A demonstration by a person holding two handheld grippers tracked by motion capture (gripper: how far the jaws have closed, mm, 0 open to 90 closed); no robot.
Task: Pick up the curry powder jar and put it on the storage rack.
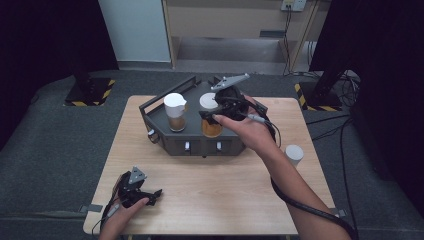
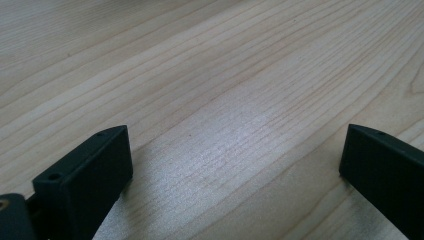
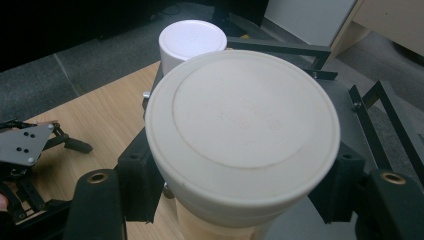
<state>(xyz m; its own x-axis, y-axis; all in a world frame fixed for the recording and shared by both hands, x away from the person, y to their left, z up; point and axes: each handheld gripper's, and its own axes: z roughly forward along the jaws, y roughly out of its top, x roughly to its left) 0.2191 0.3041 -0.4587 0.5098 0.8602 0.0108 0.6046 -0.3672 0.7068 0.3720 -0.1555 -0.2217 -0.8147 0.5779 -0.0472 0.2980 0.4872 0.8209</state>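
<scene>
Room: a grey carpeted floor (image 1: 60, 145) is seen around the bench, with black curtains at both sides and a pale wall panel (image 1: 135, 30) and a wooden cabinet (image 1: 235, 20) at the far end.
Floor fittings: two dark stands with yellow-black hazard stripes (image 1: 90, 92) are set on the floor beyond the bench, one at each far corner; cables are laid along the floor on the right.
Bench: a light wooden top (image 1: 220, 195) with fine straight grain is shown; in the left gripper view a soft sheen is caught on the bare wood (image 2: 235, 135).
Tray: a dark grey angular tray (image 1: 200, 145) is placed at the far middle of the bench, with small knobs along its near wall.
Lidded jar: a jar with an off-white round lid (image 3: 242, 135) and amber contents is stood on the tray, right of centre; it is seen in the high view at (image 1: 211, 120).
Second jar: a white-lidded jar (image 1: 175, 112) is stood upright on the tray, to the left of the first and apart from it.
White cup: a small white cup (image 1: 294, 155) is stood beside the right edge of the bench.
Right gripper: the right gripper (image 3: 240, 200) is held over the tray, its fingers closed around the lidded jar just under the lid.
Left gripper: the left gripper (image 2: 235, 175) is rested low over the near left corner of the bench, its fingers spread wide with bare wood between them.
</scene>
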